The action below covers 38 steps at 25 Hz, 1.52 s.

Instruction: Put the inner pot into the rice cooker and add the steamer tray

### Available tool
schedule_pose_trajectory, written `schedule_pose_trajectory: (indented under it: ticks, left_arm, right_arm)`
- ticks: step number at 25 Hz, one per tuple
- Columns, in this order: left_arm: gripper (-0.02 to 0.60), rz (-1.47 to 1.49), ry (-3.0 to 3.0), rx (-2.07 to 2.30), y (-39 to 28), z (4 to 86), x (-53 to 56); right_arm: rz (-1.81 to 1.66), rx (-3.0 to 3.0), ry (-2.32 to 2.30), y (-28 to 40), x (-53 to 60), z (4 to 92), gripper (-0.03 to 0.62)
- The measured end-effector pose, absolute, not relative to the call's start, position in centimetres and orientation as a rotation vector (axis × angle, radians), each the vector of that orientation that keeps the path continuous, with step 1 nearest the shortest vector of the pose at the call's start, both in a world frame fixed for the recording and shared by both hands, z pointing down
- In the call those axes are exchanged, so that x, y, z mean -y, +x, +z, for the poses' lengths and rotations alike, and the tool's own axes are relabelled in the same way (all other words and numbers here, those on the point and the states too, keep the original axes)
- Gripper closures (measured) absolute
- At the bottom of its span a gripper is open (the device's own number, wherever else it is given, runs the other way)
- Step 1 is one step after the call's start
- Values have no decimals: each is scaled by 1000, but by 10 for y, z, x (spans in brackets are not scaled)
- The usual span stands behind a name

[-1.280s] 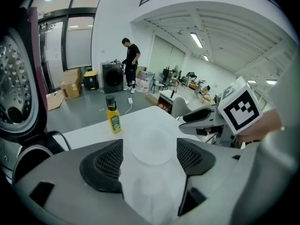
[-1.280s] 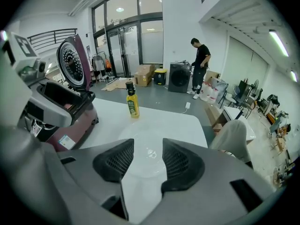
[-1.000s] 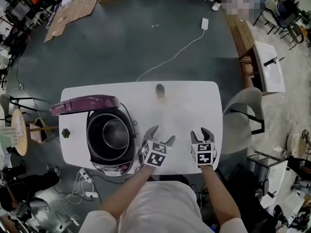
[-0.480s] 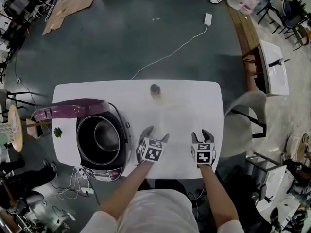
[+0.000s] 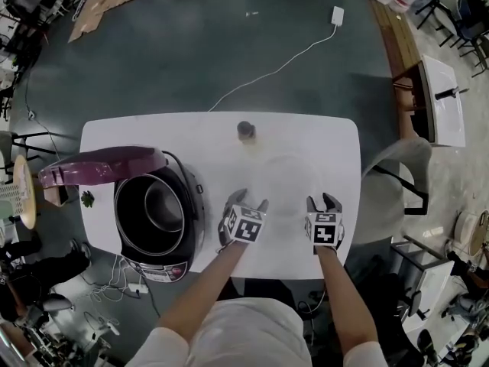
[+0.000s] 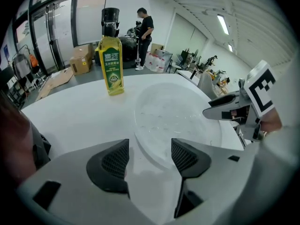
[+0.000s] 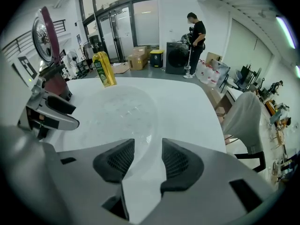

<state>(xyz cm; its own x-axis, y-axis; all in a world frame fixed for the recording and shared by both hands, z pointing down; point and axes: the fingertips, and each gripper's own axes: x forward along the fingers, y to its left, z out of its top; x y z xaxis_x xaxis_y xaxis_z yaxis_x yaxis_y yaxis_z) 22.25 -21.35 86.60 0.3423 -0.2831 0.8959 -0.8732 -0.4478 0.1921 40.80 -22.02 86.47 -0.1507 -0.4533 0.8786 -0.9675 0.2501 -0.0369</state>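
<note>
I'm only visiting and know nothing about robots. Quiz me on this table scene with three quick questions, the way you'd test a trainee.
1. True or false: the inner pot already sits inside the rice cooker.
2. What stands near the far side of the table? A) a mug B) a yellow oil bottle C) a kettle
3. Fill in: the left tool and the right tool both have their jaws ____ at the rim of the clear steamer tray.

Key: 1 true. 2 B. 3 open. The left tool's jaws have just been closing, with the tray's rim between them but not yet pressed.
</note>
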Motion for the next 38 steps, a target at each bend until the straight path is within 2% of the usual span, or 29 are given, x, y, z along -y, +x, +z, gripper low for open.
schedule_pose_trajectory:
  ticks: [5, 7, 18, 38]
  left_arm:
    - [338, 1095, 1915, 999, 221, 876, 215]
    - [407, 1100, 1916, 996, 222, 875, 215]
    - [420, 1077, 1951, 1031, 212, 835, 208]
    - [431, 873, 2058, 1191, 159, 690, 179]
  right_arm:
    - [834, 1726, 1309, 409, 222, 872, 458]
    - [843, 1739, 1304, 406, 222, 870, 468]
    - [841, 1790, 1332, 397, 213, 831, 480]
    - [691, 1974, 1398, 345, 194, 677, 490]
